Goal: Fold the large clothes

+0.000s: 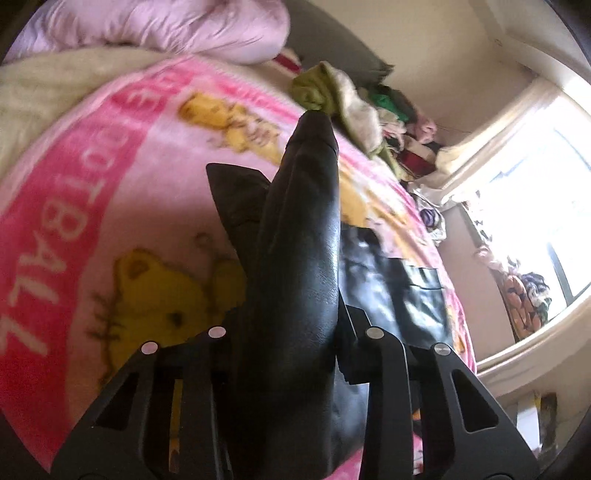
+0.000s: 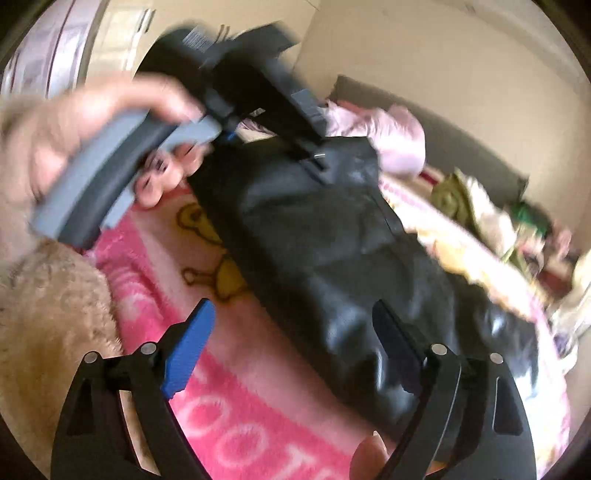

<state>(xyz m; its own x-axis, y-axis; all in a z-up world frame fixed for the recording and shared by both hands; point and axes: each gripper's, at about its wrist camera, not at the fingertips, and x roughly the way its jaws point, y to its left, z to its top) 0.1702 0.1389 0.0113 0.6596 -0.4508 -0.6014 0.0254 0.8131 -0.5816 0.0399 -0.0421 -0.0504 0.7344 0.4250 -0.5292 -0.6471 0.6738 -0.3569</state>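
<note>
A black leather garment [image 2: 332,236] lies partly on a pink blanket [image 2: 251,428] with yellow bears. In the left wrist view my left gripper [image 1: 295,325] is shut on a raised fold of the black leather garment [image 1: 299,258], which stands up between the fingers. The right wrist view shows that left gripper [image 2: 314,158] held by a hand [image 2: 74,122], pinching the garment's far edge. My right gripper [image 2: 295,325] is open, its blue-padded left finger [image 2: 192,347] over the blanket and its right finger [image 2: 399,350] over the garment's near part.
A pile of mixed clothes [image 1: 369,107] lies at the bed's far side by the wall. A pale pink duvet [image 1: 166,26] and a cream blanket [image 1: 44,92] lie at the head. A bright window [image 1: 535,184] is to the right. A beige fleece [image 2: 48,314] is near left.
</note>
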